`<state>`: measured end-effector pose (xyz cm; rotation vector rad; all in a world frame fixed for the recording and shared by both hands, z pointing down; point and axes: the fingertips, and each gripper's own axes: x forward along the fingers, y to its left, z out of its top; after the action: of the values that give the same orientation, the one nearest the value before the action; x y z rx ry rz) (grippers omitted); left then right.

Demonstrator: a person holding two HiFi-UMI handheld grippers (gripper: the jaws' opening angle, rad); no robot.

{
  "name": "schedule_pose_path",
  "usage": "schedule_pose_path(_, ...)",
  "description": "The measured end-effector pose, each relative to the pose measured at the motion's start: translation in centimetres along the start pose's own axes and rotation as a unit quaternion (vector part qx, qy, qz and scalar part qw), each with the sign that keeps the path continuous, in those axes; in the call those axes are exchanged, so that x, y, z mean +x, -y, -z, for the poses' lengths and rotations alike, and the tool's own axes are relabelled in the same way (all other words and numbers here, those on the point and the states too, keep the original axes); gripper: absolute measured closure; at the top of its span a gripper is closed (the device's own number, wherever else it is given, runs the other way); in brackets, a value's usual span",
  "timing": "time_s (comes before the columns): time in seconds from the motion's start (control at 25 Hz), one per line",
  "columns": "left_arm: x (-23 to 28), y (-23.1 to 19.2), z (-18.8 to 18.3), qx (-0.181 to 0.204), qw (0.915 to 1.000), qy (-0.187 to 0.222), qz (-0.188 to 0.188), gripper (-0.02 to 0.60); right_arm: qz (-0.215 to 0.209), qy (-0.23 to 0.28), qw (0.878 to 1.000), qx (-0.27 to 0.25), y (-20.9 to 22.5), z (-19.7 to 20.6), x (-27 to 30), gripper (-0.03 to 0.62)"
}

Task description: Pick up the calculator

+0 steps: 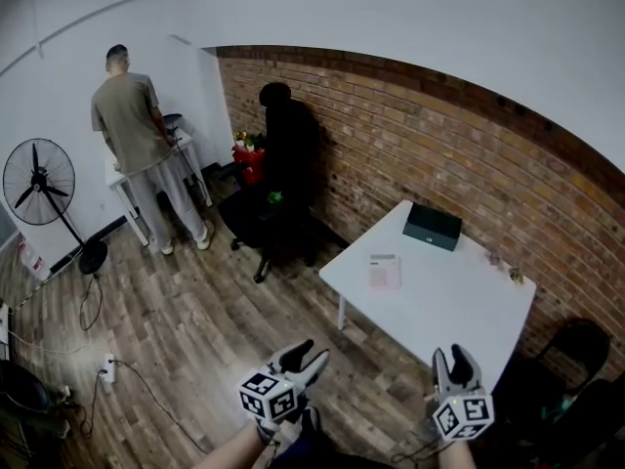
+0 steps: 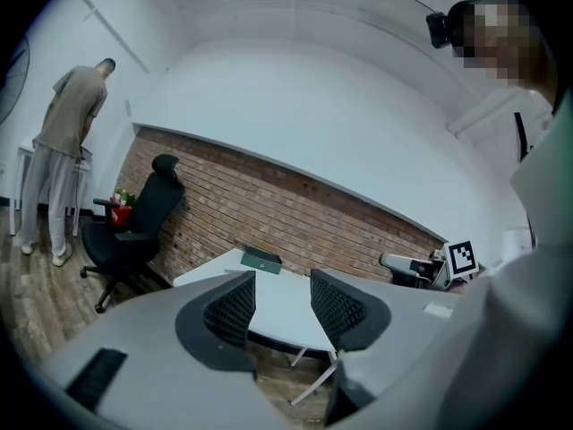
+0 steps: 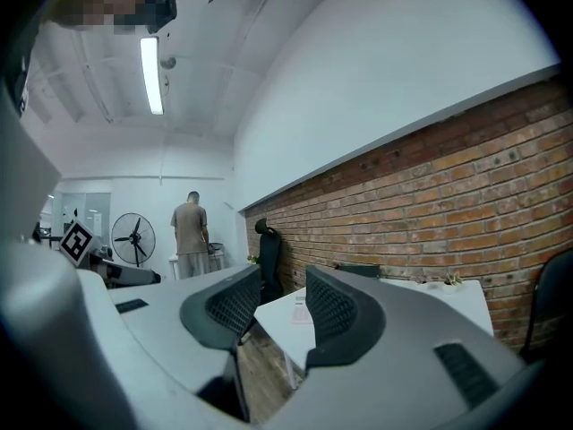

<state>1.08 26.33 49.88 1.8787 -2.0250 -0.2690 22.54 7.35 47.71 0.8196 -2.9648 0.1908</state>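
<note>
The calculator (image 1: pixel 385 271) lies flat on the white tabletop (image 1: pixel 451 296) close to its left corner, well apart from the dark green box (image 1: pixel 433 226) at the far edge by the brick wall (image 1: pixel 391 135). The left gripper (image 1: pixel 311 353) and the right gripper (image 1: pixel 453 356) hang short of the tabletop's near edge, above the wooden floor (image 1: pixel 195 330). The fingers of both are spread wide with nothing between them.

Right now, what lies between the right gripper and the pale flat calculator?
No object: only bare white tabletop between right gripper and calculator, in the head view.
</note>
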Motion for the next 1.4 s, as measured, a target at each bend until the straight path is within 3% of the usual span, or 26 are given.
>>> schedule_pose_path(0.32,6.0,-9.9,-5.3,-0.003,0.9995,-0.001,0.033,0.402,0.028,-0.007,1.0,-0.013,-2.1,-2.4,10.1,0.428)
schedule_pose_path(0.52,7.4,-14.7,-6.5,-0.052,0.9977,-0.007,0.043,0.402,0.043,-0.02,0.999,-0.009,-3.5,-2.2,14.8,0.43)
schedule_pose_path(0.72,8.1,-18.2,-6.3,-0.066,0.9967,-0.012,0.044,0.402,0.044,-0.037,0.998,-0.004,-4.8,-1.4,18.0,0.431)
schedule_pose_path(1.04,10.6,-20.0,-4.7,-0.097,0.9934,-0.038,0.049,0.402,0.05,-0.051,0.997,0.011,-4.2,-0.7,20.9,0.433)
schedule_pose_path(1.4,16.8,-21.3,-6.4,-0.067,0.9962,-0.046,0.033,0.402,0.019,-0.048,0.998,0.027,0.2,0.2,27.3,0.434)
